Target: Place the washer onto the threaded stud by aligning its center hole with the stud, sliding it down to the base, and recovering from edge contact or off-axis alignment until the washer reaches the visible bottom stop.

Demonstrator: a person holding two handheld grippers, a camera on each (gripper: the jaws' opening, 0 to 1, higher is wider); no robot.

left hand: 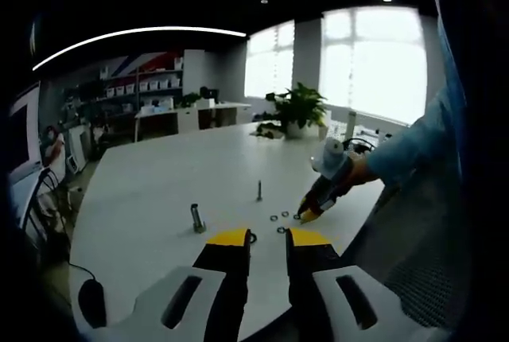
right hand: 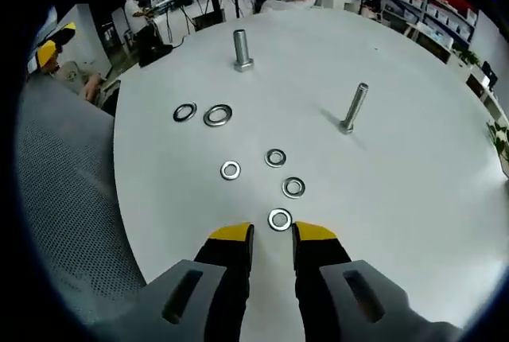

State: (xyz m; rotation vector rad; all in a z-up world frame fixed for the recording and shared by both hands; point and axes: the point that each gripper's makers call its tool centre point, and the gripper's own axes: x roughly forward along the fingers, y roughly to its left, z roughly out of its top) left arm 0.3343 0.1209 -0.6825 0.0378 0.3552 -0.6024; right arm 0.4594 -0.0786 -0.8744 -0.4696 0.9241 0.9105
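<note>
Two grippers empty: my right gripper [right hand: 272,235] slightly parted, nearest washer [right hand: 279,219] just past tips, flat on table [right hand: 413,199]. Left gripper [left hand: 269,239] narrow gap, idle. Slim threaded stud [right hand: 353,108] upright, well apart. Step, I judge: pick. Next: straddle washer, pinch edge.

White table [right hand: 413,199]: six washers [right hand: 280,219], two upright studs [right hand: 353,108]

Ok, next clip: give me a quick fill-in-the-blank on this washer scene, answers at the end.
1. ___ washers lie on the white table in the right gripper view.
2. The right gripper has its fingers spread on either side of the nearest ___.
3. ___ upright studs stand on the table: the slim stud and the thick stud.

Answers: six; washer; two
</note>
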